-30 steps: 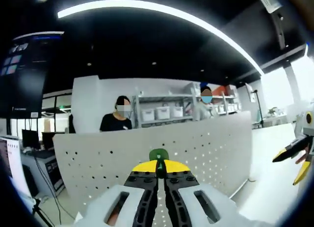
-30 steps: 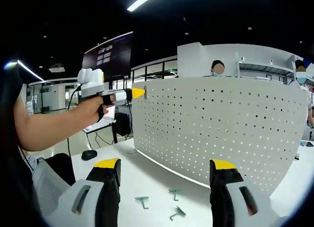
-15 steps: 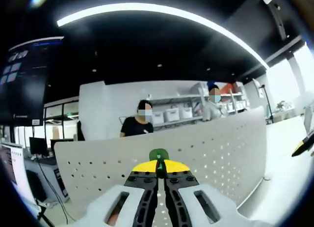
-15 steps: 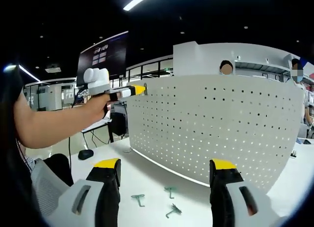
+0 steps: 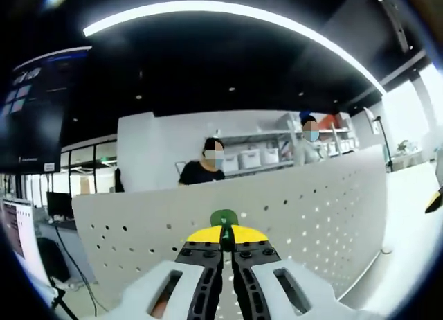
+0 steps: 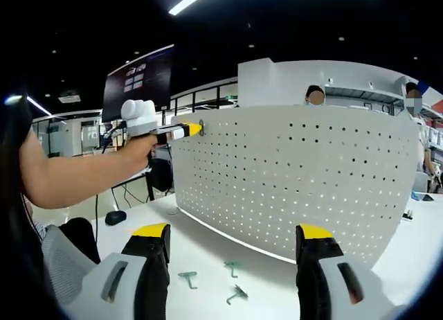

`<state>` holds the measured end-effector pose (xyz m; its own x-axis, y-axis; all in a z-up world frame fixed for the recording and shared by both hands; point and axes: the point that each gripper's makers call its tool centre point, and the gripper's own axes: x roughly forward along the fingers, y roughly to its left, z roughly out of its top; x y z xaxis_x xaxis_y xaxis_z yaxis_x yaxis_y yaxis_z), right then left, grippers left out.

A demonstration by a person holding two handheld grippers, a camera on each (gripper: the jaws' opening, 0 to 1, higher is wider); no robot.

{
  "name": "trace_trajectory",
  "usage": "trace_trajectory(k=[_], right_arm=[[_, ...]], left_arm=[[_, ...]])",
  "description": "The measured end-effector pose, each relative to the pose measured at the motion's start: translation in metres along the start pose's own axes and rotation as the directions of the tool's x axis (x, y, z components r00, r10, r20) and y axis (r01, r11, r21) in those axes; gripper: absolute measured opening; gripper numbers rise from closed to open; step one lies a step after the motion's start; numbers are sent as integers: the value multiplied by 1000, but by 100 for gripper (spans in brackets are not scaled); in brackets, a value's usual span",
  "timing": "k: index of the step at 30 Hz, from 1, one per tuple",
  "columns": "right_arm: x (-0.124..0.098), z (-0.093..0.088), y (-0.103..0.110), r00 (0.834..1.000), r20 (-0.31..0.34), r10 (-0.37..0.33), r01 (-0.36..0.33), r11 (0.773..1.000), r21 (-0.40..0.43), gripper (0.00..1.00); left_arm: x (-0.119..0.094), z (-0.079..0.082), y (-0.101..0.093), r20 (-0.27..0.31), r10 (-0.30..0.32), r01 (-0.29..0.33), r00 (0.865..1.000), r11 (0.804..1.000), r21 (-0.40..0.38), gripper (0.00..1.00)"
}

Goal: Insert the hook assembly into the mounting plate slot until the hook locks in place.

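In the left gripper view my left gripper is shut on a green hook, whose rounded end pokes out above the yellow tips, close to the top edge of the white perforated mounting plate. The right gripper view shows that left gripper held by a hand at the upper left corner of the mounting plate. My right gripper stands open above the white table, nothing between its fingers. Three green hooks lie loose on the table in front of the plate.
The plate stands upright on the table. Two people and storage shelves are behind it. A dark wall screen hangs at the back left, and a computer mouse rests near the table's left edge. A person's forearm crosses the left side.
Both views have shifted a little with the hands. The left gripper with the hook has come closer to the plate's upper left corner. The right gripper stays open.
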<state>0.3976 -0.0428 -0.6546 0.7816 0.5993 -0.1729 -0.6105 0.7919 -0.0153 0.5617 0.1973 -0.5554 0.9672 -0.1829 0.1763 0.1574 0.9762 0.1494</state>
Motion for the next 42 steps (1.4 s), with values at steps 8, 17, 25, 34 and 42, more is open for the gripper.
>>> trace_trajectory(k=[8,17,25,34,42], right_arm=[[-1,-1,-4,1000,-8,-7,7,1000,0,72],[1,1,-6,1000,-9,-6,6,1000,-6,72],[0,-3,-7,1000,-16,-11,11,1000,2,72],[0,-6,-9,1000,-21,-16,17,1000,8,72],[-1,-6,-11,1000,-21,-23,24,1000,9,71]], left_arm=[[5,-5,3,-11,20,-20,1000,1000,-1,3],[8,-5,3,-10,21,-21,1000,1000,8,3],[9,-6,1,-18,24,-23,1000,997,74,3],[12,-4,-1,-32,52,-45,998,984,174,3],[14,-4,1,-17,46,-43,999,986,162,3]])
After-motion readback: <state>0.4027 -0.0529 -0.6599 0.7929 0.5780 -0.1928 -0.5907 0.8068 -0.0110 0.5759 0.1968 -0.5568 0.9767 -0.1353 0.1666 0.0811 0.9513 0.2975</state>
